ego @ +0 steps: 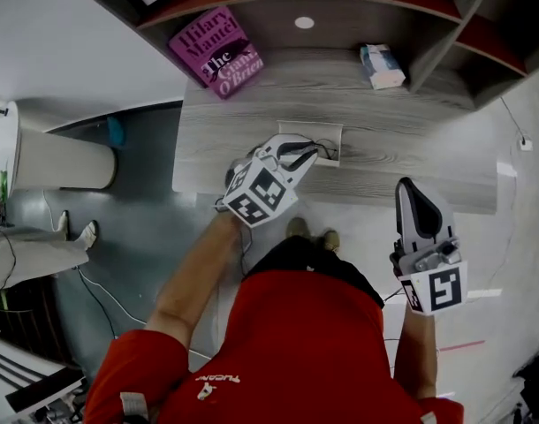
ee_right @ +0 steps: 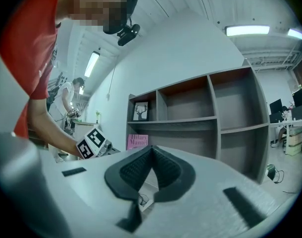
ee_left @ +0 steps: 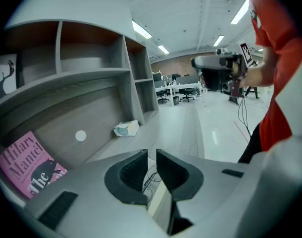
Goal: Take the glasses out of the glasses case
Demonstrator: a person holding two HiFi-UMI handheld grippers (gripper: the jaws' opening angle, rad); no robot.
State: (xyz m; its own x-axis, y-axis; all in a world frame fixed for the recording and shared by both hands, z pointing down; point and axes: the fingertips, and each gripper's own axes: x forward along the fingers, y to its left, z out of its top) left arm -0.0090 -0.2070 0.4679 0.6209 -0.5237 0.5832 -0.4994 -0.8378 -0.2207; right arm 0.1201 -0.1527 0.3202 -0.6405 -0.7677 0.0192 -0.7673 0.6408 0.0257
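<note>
On the grey wooden desk (ego: 402, 153) lies a white glasses case (ego: 329, 132) with black glasses (ego: 322, 153) on it. My left gripper (ego: 303, 155) slants down over the case, fingertips right at the glasses. In the left gripper view its jaws (ee_left: 152, 153) stand a narrow gap apart; the thin black frame (ee_left: 150, 176) and white case (ee_left: 158, 202) show beyond the gap, nothing pressed between the pads. My right gripper (ego: 409, 186) hovers level off the desk's front edge, right of the case, shut and empty (ee_right: 152, 148). The case (ee_right: 147, 195) shows below its jaws.
A pink book (ego: 216, 51) leans at the desk's back left, under the shelf unit (ee_right: 210, 118). A small blue-white packet (ego: 382, 65) lies at the back right. A white cylinder (ego: 62, 159) stands on the floor left, near another person's legs (ego: 40, 246).
</note>
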